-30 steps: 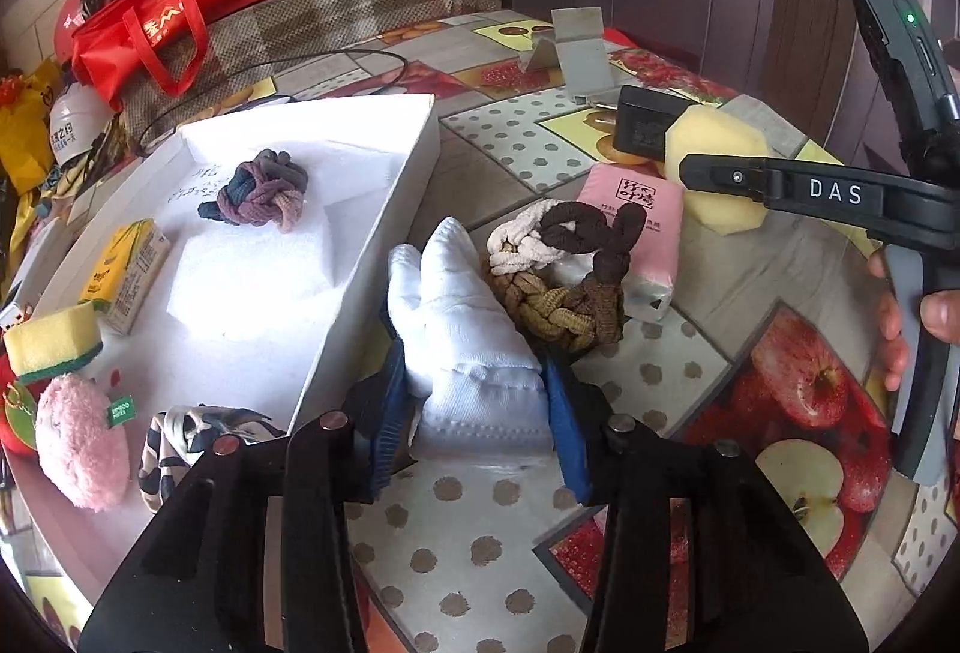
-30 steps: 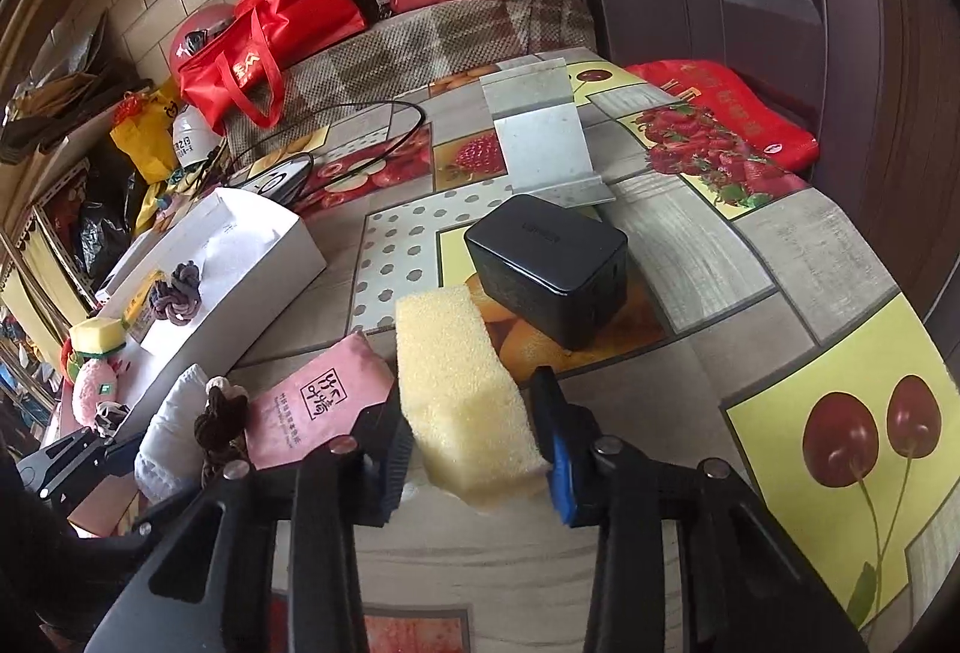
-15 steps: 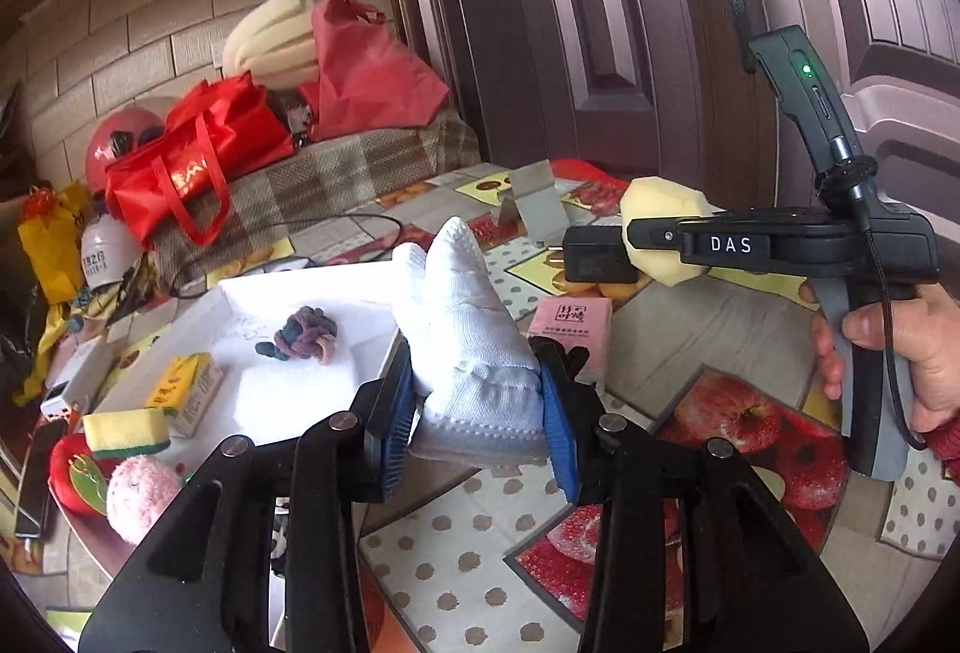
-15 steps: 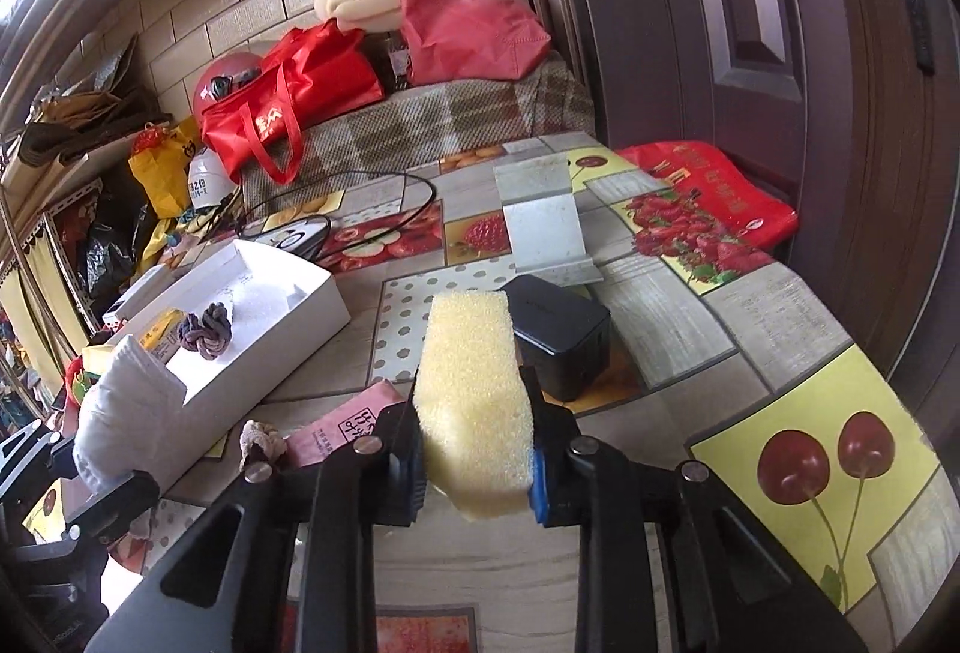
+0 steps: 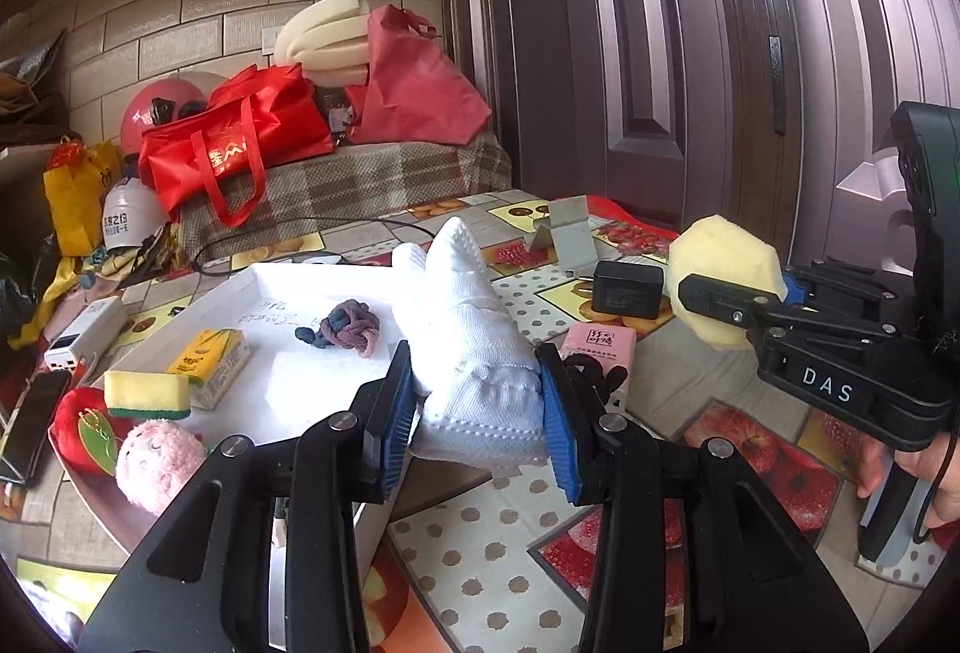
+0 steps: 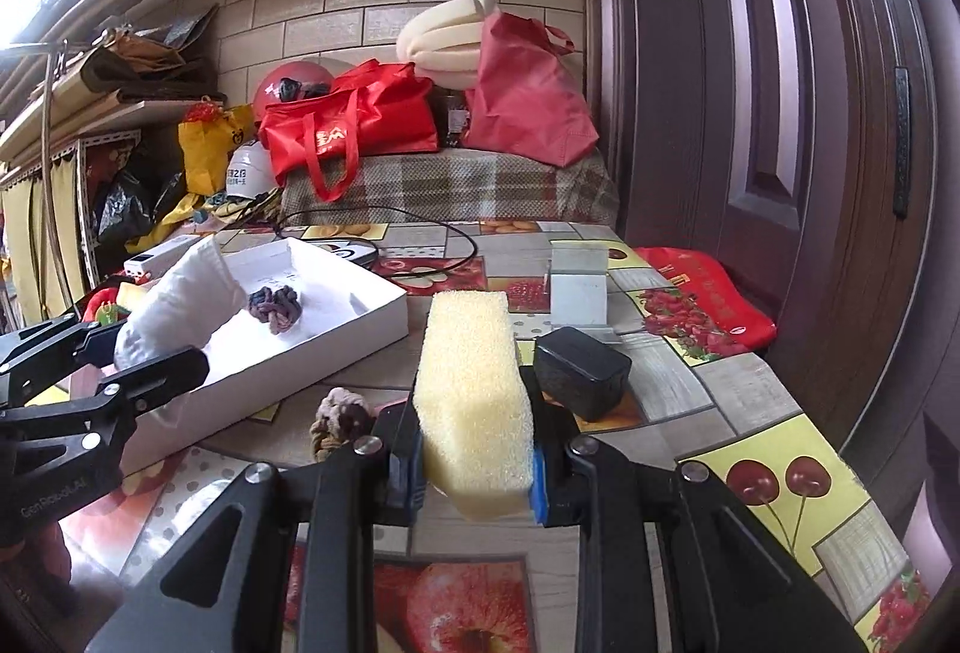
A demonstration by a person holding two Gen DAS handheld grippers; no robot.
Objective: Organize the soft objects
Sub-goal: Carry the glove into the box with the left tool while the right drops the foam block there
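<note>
My left gripper (image 5: pixel 477 413) is shut on a white knitted glove (image 5: pixel 474 347) and holds it above the table beside the white box (image 5: pixel 282 287). It also shows in the right wrist view (image 6: pixel 174 305). My right gripper (image 6: pixel 474 467) is shut on a yellow sponge block (image 6: pixel 471 401), lifted off the table; the sponge also shows in the left wrist view (image 5: pixel 726 281). A purple knotted rope toy (image 5: pixel 348 332) lies in the box. A brown knotted rope toy (image 6: pixel 339 413) lies on the table under my right gripper.
A black charger (image 6: pixel 579 371), a pink tissue pack (image 5: pixel 600 347) and a grey stand (image 6: pixel 579 287) are on the table. Left of the box lie a yellow-green sponge (image 5: pixel 147 395), a pink plush (image 5: pixel 159 464), a yellow tissue pack (image 5: pixel 210 365) and a power bank (image 5: pixel 84 332).
Both grippers have risen from the table with their loads. The left one lifted the glove off the rope toys toward the box; the right one closed on the sponge and raised it.
</note>
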